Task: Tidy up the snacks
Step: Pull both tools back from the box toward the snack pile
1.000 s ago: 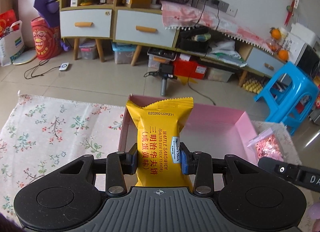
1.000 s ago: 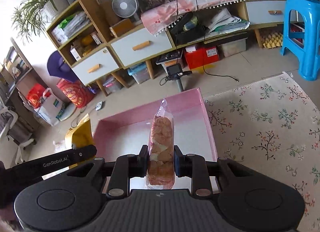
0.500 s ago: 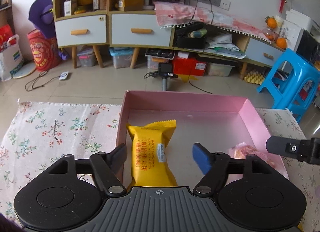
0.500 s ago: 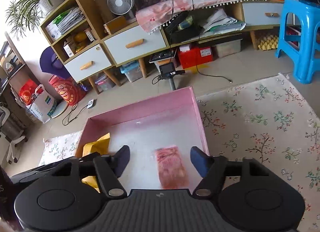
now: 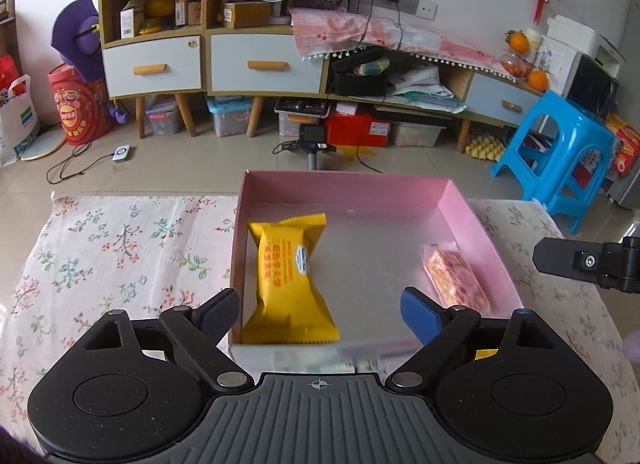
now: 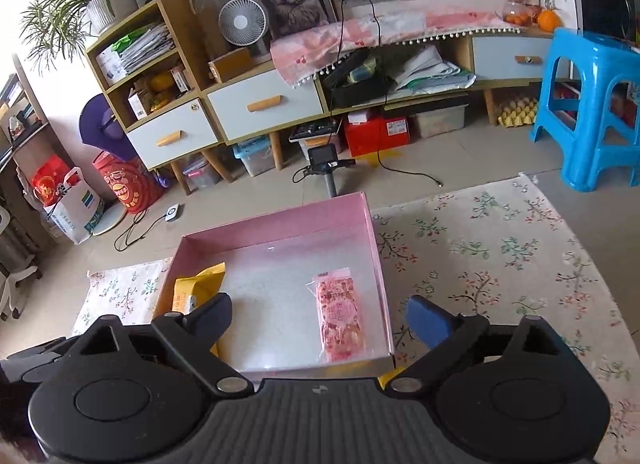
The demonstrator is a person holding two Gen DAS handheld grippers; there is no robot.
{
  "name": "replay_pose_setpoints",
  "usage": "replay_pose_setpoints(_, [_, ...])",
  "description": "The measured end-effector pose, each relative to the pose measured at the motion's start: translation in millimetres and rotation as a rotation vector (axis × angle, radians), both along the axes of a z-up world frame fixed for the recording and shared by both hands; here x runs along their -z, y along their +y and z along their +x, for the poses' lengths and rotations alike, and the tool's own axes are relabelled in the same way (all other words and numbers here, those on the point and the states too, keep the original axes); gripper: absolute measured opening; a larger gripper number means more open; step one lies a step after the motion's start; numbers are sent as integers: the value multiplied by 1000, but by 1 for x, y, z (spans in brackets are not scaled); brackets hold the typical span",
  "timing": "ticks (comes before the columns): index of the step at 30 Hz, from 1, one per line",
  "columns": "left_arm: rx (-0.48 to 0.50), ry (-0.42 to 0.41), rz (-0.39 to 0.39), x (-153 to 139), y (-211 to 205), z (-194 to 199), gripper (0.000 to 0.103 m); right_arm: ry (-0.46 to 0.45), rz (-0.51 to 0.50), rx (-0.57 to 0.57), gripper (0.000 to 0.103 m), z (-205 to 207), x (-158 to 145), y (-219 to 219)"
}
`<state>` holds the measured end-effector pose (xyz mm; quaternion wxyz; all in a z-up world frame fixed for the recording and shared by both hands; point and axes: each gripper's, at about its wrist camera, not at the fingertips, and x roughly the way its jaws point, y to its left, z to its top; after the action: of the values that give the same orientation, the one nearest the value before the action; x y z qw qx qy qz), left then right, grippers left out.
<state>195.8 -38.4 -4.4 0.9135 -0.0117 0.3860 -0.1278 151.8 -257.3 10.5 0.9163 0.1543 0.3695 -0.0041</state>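
Note:
A pink box [image 5: 348,188] sits on a floral cloth [image 5: 120,248]. A yellow waffle sandwich packet [image 5: 288,280] lies flat inside at its left side. A clear packet of pink snacks [image 5: 454,276] lies flat inside at its right side. My left gripper [image 5: 320,314] is open and empty, above the box's near edge. In the right wrist view the box [image 6: 280,224] holds the pink packet [image 6: 340,320] and the yellow packet [image 6: 196,290], partly hidden by a finger. My right gripper [image 6: 320,318] is open and empty above the box's near right corner; it also shows in the left wrist view [image 5: 588,264].
The floral cloth [image 6: 500,256] spreads wide to the right of the box. A small yellow item [image 5: 486,354] peeks out in front of the box. Beyond the table stand a camera tripod [image 5: 314,144], a blue stool [image 5: 560,152] and low cabinets [image 5: 208,64].
Both grippers have opened and let go of their packets. The yellow packet and the pink packet now lie flat in the box. Both grippers have drawn back toward the near edge.

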Motion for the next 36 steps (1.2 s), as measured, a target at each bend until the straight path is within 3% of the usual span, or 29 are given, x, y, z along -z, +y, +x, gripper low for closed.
replay_pose_setpoints(7, [19,14,2,-6,10,-29,94,-24,-70,-40,92,-28,-11,15])
replay_pose_setpoints(18, [18,44,25,-1,32,-72,95,-93,-100,-88,94,-68,-21,30])
replay_pose_setpoints(27, [59,-1,50,9,51,-111,95,-136,-126,-113,94,-95,-8,33])
replay_pose_setpoints(36, [110,11,55,23,79,-143,96,-132,-178,-155,94,-125,16,25])
